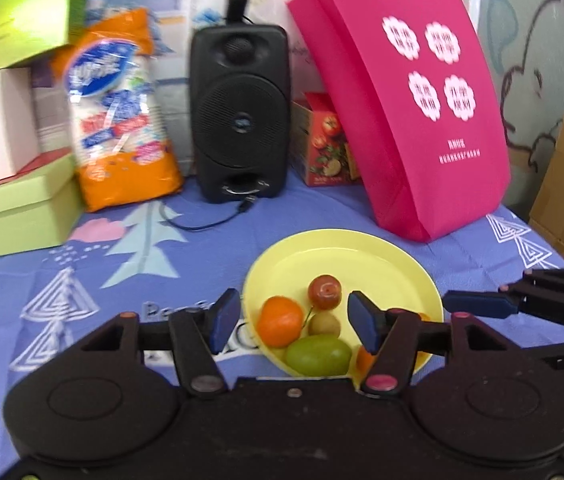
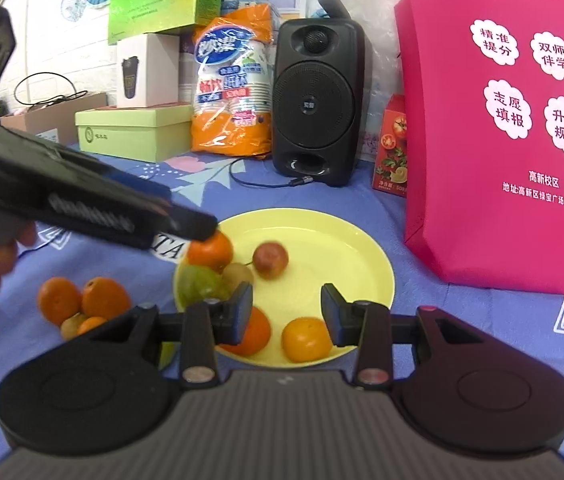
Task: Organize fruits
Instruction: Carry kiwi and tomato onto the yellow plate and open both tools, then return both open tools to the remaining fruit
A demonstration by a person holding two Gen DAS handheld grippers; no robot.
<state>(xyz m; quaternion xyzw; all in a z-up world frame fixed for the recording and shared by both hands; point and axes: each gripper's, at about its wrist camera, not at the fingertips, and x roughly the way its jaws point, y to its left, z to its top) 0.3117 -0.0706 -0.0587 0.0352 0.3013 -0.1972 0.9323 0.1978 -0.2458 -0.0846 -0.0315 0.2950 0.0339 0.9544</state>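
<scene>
Ahead of our right gripper, jaws spread and holding nothing, sits the yellow plate holding 6 fruits. Our left gripper hovers spread over the plate's orange. 4 fruits lie on the cloth, left of the right gripper.

A home: patterned bedsheet, speaker, stacked gift boxes.

In the left wrist view, the left claw hides part of an orange on the yellow plate. The pink bag print is blurred. The right view cuts off the bag's top.
</scene>
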